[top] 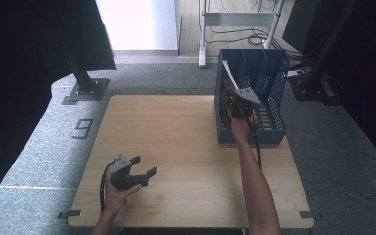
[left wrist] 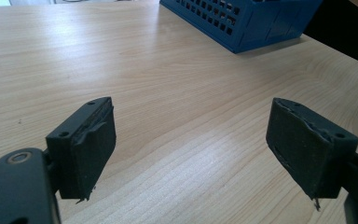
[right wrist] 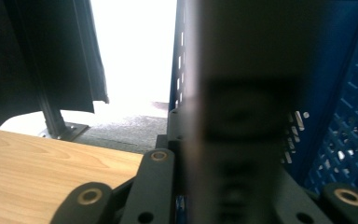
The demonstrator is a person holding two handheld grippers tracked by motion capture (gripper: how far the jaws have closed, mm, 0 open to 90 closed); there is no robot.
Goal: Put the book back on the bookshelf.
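High view: right gripper [top: 239, 100], clamped on a flat book [top: 229, 74] inside the blue rack [top: 274, 98], risks snagging a divider; left gripper [top: 144, 167] gapes wide.

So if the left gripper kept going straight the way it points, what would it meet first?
Probably bare table. The left gripper, jaws open and empty, aims low across it; the blue rack stands farther on, slightly right.

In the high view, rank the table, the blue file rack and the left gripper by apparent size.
1. table
2. blue file rack
3. left gripper, clearly smallest, though it sits nearer the camera than the rack.
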